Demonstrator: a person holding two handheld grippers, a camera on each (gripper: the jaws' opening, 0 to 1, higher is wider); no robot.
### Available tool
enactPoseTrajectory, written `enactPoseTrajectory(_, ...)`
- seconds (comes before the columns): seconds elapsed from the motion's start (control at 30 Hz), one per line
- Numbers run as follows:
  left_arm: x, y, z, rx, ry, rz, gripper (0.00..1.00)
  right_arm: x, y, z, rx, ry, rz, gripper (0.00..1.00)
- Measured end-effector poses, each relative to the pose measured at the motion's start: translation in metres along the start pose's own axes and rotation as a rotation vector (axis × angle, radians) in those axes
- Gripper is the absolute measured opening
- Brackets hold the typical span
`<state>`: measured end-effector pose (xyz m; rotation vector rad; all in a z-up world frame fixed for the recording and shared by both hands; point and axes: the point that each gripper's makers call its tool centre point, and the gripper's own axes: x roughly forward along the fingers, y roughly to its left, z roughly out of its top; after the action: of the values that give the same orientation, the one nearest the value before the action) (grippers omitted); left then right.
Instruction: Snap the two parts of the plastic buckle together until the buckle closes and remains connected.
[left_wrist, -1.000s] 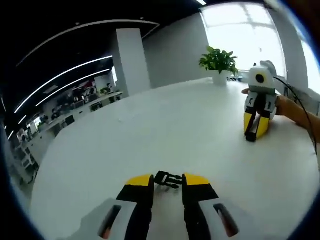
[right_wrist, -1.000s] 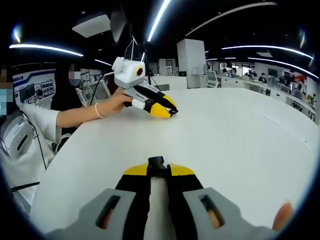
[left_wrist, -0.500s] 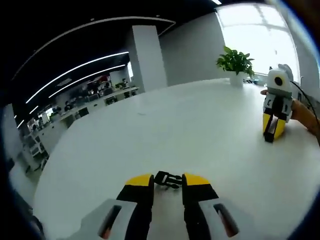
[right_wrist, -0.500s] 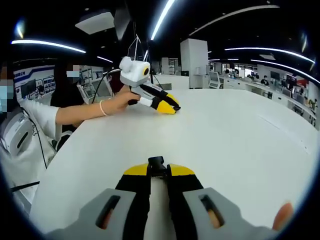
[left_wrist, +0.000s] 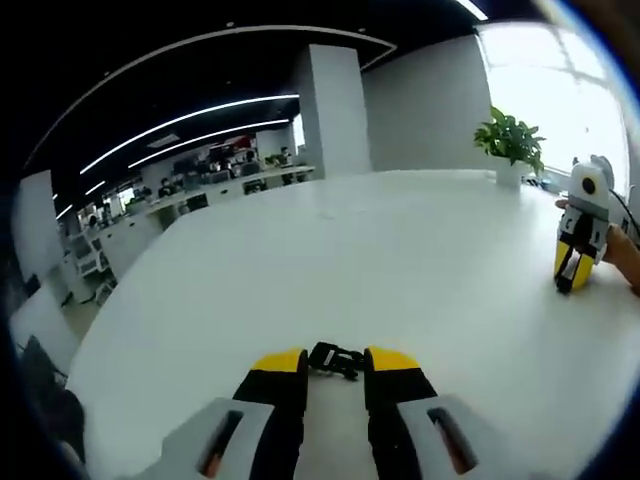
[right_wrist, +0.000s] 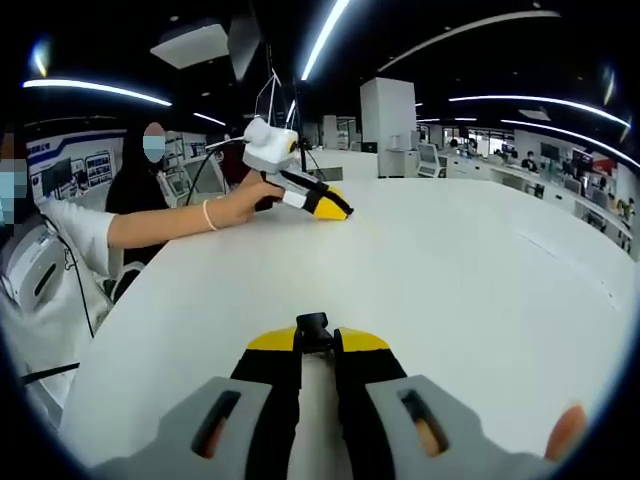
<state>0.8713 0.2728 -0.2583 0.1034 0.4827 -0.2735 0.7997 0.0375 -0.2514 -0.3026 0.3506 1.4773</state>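
Between the yellow tips of my left gripper (left_wrist: 335, 362) sits a black buckle part (left_wrist: 336, 356), and the jaws are shut on it, low over the white table (left_wrist: 400, 250). My right gripper (right_wrist: 318, 345) is shut on the other black buckle part (right_wrist: 313, 326), which sticks out just past its tips. In the left gripper view the right gripper (left_wrist: 571, 282) rests tip-down on the table at the far right. In the right gripper view the left gripper (right_wrist: 338, 211) lies far across the table, held by a hand (right_wrist: 238, 204). The two buckle parts are well apart.
The large white table has a curved edge (right_wrist: 120, 330). A potted plant (left_wrist: 510, 145) stands at its far side near the window. A person's sleeve (right_wrist: 70, 235) shows at the left. Another person (right_wrist: 150, 160) sits behind. Office desks lie beyond.
The left gripper has swung with its buckle part still in the jaws, so the right gripper sits farther right and smaller in its view. The right gripper has not moved.
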Motion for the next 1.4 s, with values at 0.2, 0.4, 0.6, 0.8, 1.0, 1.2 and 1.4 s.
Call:
enactPoseTrajectory(0.2, -0.001, 0.003, -0.002, -0.037, -0.009, 0.0, 0.22, 0.0, 0.0, 0.0, 0.001, 0.001, -0.001, 0.12)
enactPoseTrajectory(0.4, -0.001, 0.003, -0.004, -0.045, -0.005, -0.001, 0.22, 0.0, -0.001, 0.0, 0.001, 0.0, -0.001, 0.12)
enactPoseTrajectory(0.6, 0.001, 0.002, -0.001, -0.064, -0.029, -0.057, 0.22, 0.0, -0.001, 0.001, 0.001, 0.0, -0.002, 0.12)
enactPoseTrajectory(0.8, -0.01, -0.003, 0.02, -0.046, -0.144, -0.132, 0.24, 0.0, -0.002, 0.001, 0.0, -0.002, -0.003, 0.12)
enactPoseTrajectory(1.0, -0.021, 0.004, 0.044, -0.061, -0.313, -0.197, 0.42, 0.0, -0.002, 0.001, 0.003, 0.0, -0.001, 0.12)
enactPoseTrajectory(1.2, -0.007, 0.019, 0.03, -0.134, -0.278, -0.197, 0.53, 0.0, -0.003, 0.003, 0.002, -0.007, -0.002, 0.12)
enactPoseTrajectory(1.4, -0.009, 0.029, 0.025, -0.167, -0.25, -0.153, 0.6, -0.001, -0.004, 0.003, 0.001, -0.008, -0.003, 0.12)
